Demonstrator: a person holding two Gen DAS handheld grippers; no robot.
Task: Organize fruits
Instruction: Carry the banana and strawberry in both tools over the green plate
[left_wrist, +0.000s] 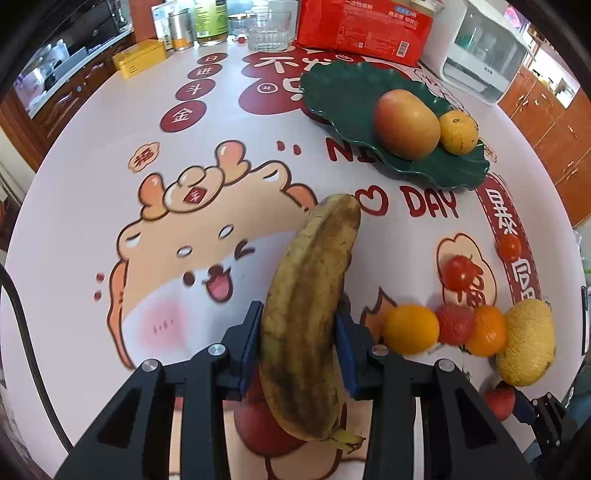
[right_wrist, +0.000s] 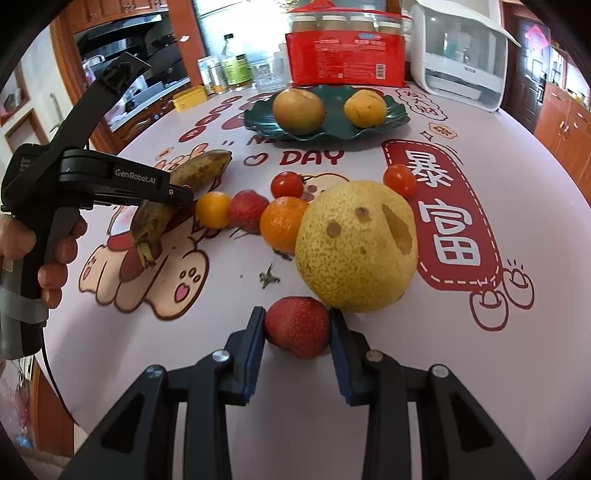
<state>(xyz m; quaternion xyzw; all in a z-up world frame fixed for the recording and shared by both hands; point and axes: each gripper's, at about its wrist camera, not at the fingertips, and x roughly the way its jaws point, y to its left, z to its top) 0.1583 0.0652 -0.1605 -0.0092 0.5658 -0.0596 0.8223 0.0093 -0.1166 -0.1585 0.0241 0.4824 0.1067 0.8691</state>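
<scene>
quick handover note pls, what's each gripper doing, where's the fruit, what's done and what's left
Left gripper: shut on the banana, low over the table.
Right gripper: shut on a small red fruit, right beside the pear.
Done: two fruits already on the green plate, a large reddish one and a small yellow one.
Left: plate the banana and the red fruit, then the loose ones on the table: the pear, an orange, a yellow-orange fruit, another red fruit and two cherry tomatoes.
</scene>
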